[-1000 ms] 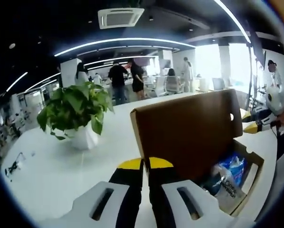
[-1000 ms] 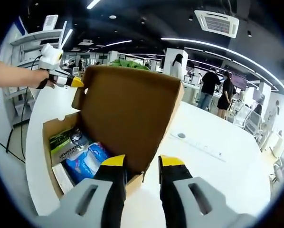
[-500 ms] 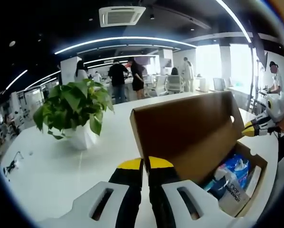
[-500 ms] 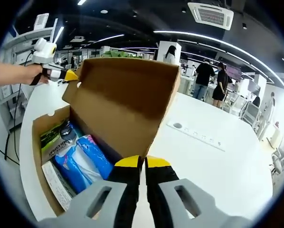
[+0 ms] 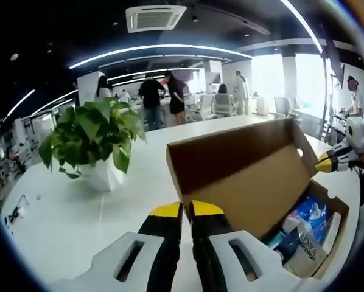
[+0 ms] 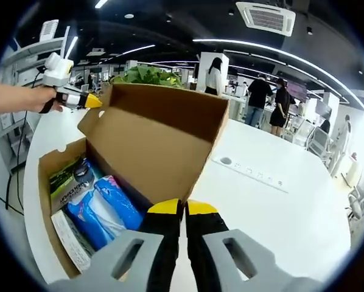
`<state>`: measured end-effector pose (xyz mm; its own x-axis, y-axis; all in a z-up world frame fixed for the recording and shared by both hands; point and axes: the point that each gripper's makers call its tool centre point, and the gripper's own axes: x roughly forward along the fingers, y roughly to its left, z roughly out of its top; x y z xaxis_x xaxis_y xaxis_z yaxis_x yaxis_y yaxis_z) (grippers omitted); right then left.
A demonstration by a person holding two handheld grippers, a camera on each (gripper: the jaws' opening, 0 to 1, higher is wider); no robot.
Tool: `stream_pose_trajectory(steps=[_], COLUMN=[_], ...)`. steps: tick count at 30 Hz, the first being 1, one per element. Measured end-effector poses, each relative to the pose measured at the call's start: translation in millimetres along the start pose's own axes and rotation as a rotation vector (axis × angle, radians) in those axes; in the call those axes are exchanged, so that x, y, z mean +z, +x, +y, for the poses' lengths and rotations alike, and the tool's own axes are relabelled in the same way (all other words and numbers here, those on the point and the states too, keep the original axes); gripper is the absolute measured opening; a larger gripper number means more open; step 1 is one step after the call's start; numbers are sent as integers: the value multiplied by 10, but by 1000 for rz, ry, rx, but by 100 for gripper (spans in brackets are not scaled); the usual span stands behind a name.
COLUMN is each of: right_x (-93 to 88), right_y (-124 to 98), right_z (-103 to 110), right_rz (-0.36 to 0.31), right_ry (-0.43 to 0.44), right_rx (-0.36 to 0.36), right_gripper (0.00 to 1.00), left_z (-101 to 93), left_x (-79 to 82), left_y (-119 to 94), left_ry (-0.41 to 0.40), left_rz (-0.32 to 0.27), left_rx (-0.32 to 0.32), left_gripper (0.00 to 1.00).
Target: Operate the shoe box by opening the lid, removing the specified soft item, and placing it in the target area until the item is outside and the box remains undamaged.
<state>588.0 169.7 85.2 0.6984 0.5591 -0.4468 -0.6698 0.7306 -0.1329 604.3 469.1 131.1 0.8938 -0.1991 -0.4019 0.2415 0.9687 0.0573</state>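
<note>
A brown cardboard shoe box (image 6: 48,201) sits on the white table with its lid (image 6: 161,152) raised and tilted back. Inside lie a blue soft packet (image 6: 103,210), a green and black packet (image 6: 69,182) and a white printed pack (image 5: 307,252). My right gripper (image 6: 182,208) is shut on the lid's near edge; it appears again at the lid's far end as the right gripper (image 5: 327,162). My left gripper (image 5: 183,210) is shut at the lid's other corner, seemingly pinching the edge. That left gripper (image 6: 91,101) touches the lid's side flap.
A potted plant (image 5: 97,137) in a white pot stands on the table (image 5: 66,219) left of the box. A flat socket strip (image 6: 249,171) lies on the table beyond the lid. Several people stand far back in the office.
My right gripper's jaws, open a second ago, have shut at the lid's edge. The lid has tipped further back, showing more of the packets inside.
</note>
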Motion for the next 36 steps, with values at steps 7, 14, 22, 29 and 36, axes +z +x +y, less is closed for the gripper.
stream_pose_trajectory(steps=[7, 14, 22, 29, 36], right_x=[3, 5, 0, -6, -13], right_y=[17, 46, 88, 121, 154], right_z=[-4, -17, -34, -63, -80], right_rz=[7, 15, 29, 38, 49], right_ry=[-35, -39, -49, -40, -31], right_rx=[2, 1, 7, 12, 14], right_gripper=[0, 1, 1, 1, 2], left_z=[-94, -143, -141, -133, -126], left_x=[-291, -524, -558, -558, -570], left_y=[-54, -174, -197, -154, -99], left_ry=[-11, -48, -67, -79, -82], left_rz=[70, 83, 81, 92, 105], left_rx=[-9, 30, 63, 70, 63], left_gripper=[5, 2, 1, 1, 1])
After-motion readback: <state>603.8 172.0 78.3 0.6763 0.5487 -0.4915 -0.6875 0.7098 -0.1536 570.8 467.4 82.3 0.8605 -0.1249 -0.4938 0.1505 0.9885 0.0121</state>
